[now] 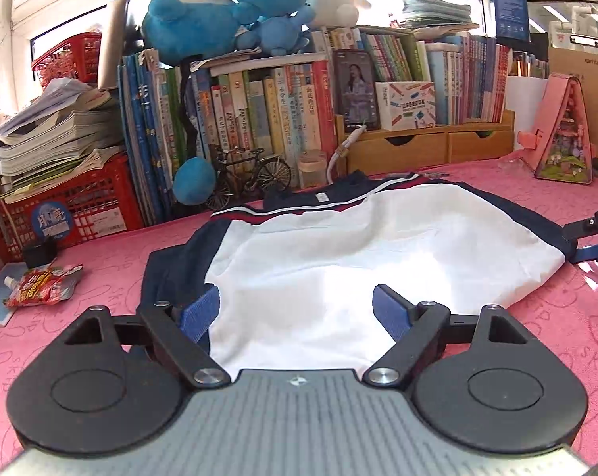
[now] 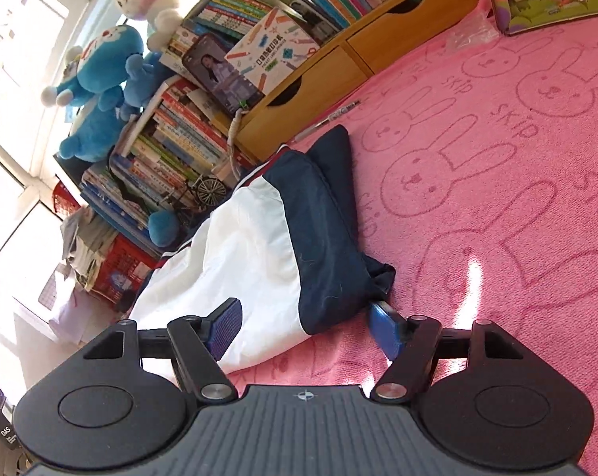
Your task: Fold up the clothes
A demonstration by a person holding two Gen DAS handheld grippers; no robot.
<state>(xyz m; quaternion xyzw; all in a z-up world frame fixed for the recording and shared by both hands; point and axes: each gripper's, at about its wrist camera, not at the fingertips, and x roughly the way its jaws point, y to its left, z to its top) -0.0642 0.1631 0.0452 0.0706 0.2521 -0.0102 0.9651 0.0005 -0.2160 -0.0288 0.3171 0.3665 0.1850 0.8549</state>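
- The jacket [image 1: 338,246], white with navy sides and a red stripe near the collar, lies partly folded on the pink cloth [image 1: 112,277] that covers the tabletop, about in its middle.
- The left gripper [image 1: 297,309] is low over the near edge of the jacket. Its blue pads [image 1: 201,313] are spread wide, one on each side of the white part, and they pinch nothing.
- The right gripper [image 2: 306,325] is at the right side of the jacket, at the navy part [image 2: 330,246]. It is also spread wide: one pad [image 2: 225,327] is over the white fabric, the other pad [image 2: 384,325] is low at the cloth, just beside the navy corner. I cannot tell if this pad touches the fabric.
- In the left wrist view the right gripper shows at the right edge of the jacket.
- At the far edge of the tabletop stand books [image 1: 259,115], a small bicycle model [image 1: 251,174] and wooden drawers [image 1: 425,142]. Blue plush toys [image 1: 219,12] sit on top of the books.
- A red snack pouch [image 1: 41,285] lies near the left edge of the cloth.
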